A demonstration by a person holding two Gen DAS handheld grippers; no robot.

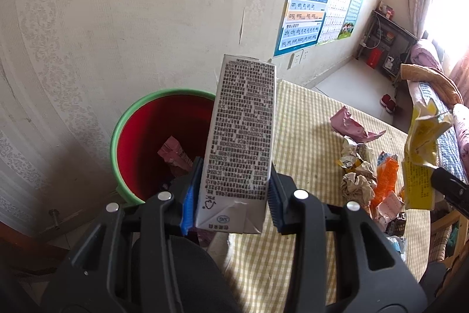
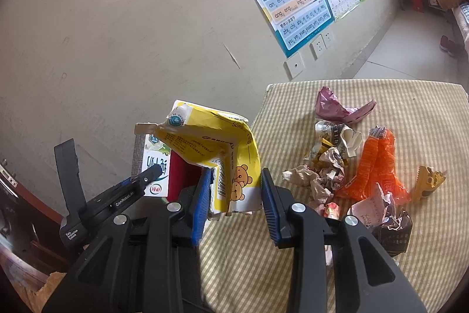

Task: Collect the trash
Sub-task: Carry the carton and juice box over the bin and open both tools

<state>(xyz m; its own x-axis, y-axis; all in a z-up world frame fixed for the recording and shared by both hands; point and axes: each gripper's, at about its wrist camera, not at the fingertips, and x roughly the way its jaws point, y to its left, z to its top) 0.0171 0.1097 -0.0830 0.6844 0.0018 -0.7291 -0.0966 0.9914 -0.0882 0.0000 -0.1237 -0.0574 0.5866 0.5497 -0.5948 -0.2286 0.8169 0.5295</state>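
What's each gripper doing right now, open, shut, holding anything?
Left gripper: shut on the carton, held near the bin.
Right gripper: shut on the yellow box, crumpled.

**Black tongs, blue pads**

We saw that both tongs, the left tongs (image 1: 233,189) and the right tongs (image 2: 234,195), were matte black plastic with ribbed blue pads (image 2: 200,210), silver round rivets (image 2: 296,208) and white lettering on the left body (image 2: 124,200).

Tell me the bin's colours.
Round plastic bin: red inside, green rim; clearest in the left wrist view.
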